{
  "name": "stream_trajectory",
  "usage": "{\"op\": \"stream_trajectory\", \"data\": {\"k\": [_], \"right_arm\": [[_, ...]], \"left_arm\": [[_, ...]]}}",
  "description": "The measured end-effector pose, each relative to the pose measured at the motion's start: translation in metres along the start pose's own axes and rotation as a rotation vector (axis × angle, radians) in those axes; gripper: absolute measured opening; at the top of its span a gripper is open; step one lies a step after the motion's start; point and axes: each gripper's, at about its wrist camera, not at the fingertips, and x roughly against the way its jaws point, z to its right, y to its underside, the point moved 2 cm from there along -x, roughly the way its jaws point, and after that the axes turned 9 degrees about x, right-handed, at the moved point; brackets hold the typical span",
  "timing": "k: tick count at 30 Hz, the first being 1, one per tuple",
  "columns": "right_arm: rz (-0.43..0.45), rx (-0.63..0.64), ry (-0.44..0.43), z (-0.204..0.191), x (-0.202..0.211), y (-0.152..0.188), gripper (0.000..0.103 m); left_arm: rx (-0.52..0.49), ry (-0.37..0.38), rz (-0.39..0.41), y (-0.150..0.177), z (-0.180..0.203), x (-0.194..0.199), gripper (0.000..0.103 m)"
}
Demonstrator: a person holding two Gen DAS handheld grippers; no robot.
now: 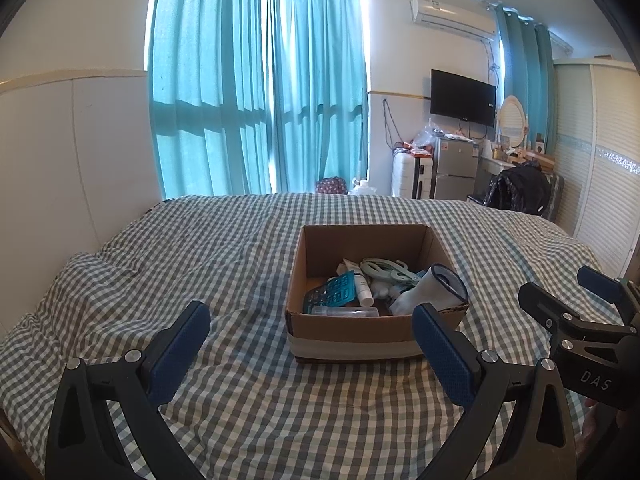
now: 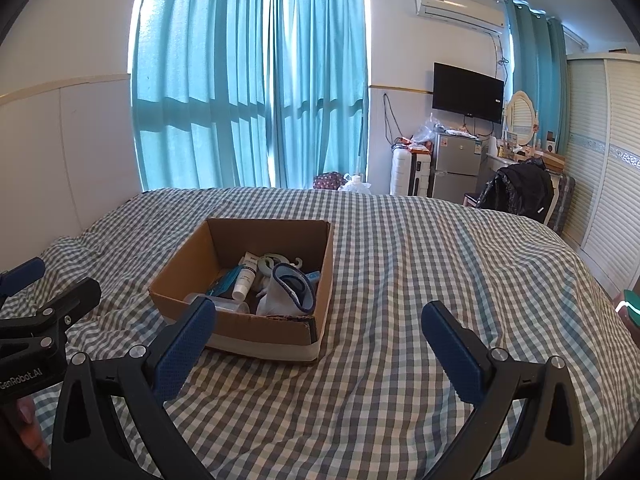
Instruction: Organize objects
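Cardboard box of toiletries on a checked bed, both grippers spread wide and empty.

Left wrist view: the left gripper (image 1: 310,330) gapes before one cardboard box (image 1: 360,332) on the gingham bedspread (image 1: 160,240); inside lie a white tube (image 1: 362,286), a blister pack (image 1: 334,292) and a clear bottle (image 1: 344,312); the neighbouring tool reads "DAS".
Right wrist view: the right gripper (image 2: 318,326) stands open, the box (image 2: 260,330) left of centre; "GenRobot.AI" is partly legible.

Daylight glows through teal curtains (image 1: 256,92) on the far wall. A checked bed (image 1: 240,420) fills the foreground. At right: air conditioner (image 1: 454,16), TV (image 1: 463,97), fridge (image 1: 456,168), white suitcase (image 1: 412,176), oval mirror (image 1: 512,118), louvred wardrobe (image 1: 600,168).
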Motion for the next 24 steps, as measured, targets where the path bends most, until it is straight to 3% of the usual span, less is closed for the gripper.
{"op": "stream_trajectory", "data": {"k": [24], "right_arm": [[-0.004,0.0,0.003,-0.0006,0.0007,-0.0014,0.103]], "left_arm": [[0.006,-0.016,-0.006,0.0007,-0.0013,-0.002,0.103]]}}
